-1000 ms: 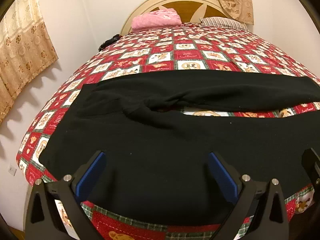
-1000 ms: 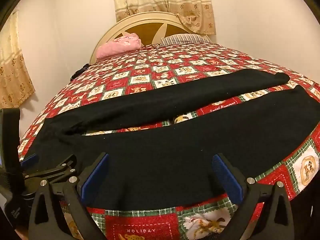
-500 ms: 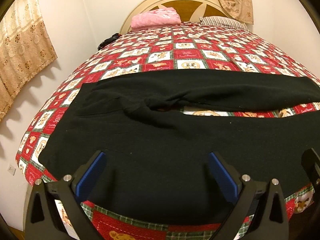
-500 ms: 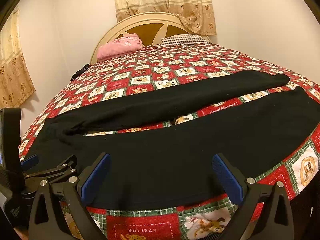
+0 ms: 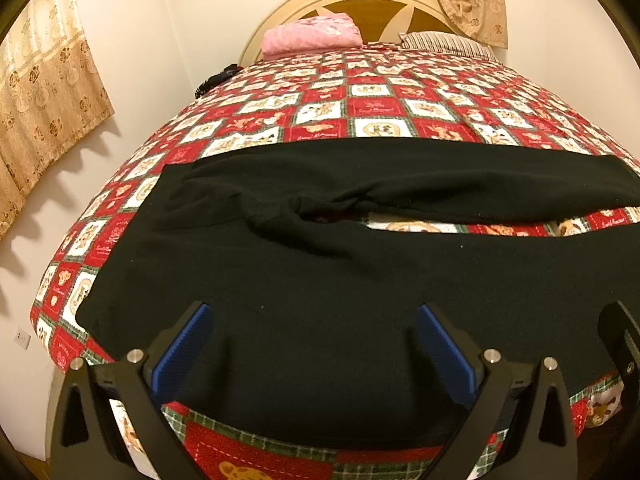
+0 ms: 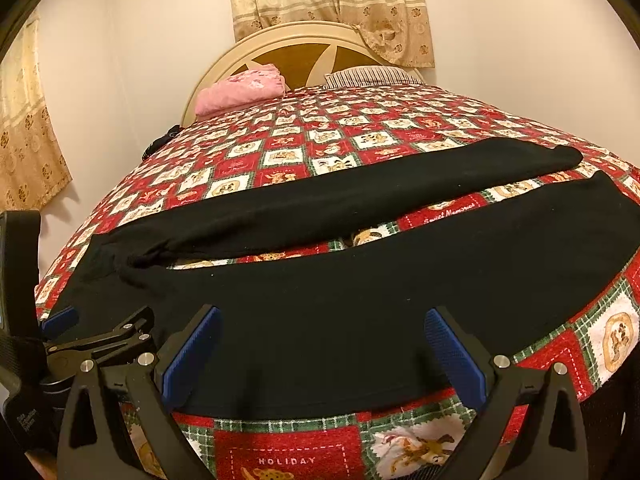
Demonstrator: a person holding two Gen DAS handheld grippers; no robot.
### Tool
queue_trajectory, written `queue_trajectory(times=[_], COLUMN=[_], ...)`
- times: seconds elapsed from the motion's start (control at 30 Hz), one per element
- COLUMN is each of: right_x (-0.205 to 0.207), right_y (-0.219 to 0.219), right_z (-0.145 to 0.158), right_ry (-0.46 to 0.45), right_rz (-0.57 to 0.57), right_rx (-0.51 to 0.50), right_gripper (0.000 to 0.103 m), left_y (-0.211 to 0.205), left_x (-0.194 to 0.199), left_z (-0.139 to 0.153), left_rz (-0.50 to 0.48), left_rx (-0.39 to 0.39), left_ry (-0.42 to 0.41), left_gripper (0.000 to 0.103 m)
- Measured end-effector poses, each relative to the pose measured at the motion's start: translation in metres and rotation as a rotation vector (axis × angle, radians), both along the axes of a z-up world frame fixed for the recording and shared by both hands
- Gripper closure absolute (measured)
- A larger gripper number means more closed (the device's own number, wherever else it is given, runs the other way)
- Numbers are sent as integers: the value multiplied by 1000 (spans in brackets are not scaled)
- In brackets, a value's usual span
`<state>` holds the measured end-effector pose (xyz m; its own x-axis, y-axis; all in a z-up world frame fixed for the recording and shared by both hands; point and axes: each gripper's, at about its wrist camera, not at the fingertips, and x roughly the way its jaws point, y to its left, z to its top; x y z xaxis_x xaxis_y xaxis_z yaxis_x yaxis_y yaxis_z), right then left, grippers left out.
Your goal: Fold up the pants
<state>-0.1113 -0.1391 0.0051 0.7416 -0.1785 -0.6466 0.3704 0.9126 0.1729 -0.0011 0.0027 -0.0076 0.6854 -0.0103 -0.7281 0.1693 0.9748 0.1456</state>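
Here, black pants lie spread across the patchwork quilt; the left gripper and right gripper hover above, jaws wide, empty.

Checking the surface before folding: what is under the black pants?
The black pants lie spread on a red patchwork quilt, which shows between the two legs and around them. Anything beneath the fabric itself is covered.

I see a bed covered by a red patchwork quilt. Black pants lie flat across its near end, legs spread apart. At the headboard rest a folded pink blanket and a striped pillow.
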Motion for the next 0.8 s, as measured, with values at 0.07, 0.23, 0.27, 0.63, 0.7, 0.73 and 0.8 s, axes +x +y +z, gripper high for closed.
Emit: queue_trajectory(times=[0.07, 0.23, 0.27, 0.63, 0.7, 0.73, 0.8], right_x=[0, 1, 1, 0, 0, -1, -1], right_y=[0, 0, 0, -1, -2, -2, -2], right_z=[0, -1, -2, -3, -4, -3, -4], right_ry=[-1, 0, -1, 1, 2, 2, 3], right_rz=[-2, -4, -4, -5, -5, -5, -4], right_rx=[-3, -1, 0, 0, 1, 1, 1], right_gripper=[1, 1, 1, 1, 1, 1, 1], left_y=[0, 0, 0, 1, 1, 1, 1], left_x=[0, 1, 0, 1, 1, 1, 2], left_z=[0, -1, -1, -2, -3, -2, -3], left_rz=[-1, -1, -2, 1, 1, 1, 2], left_rx=[-1, -3, -4, -14, -15, -14, -14], left_ry=[0, 4, 6, 14, 15, 14, 16], left_gripper=[0, 0, 0, 0, 0, 0, 0])
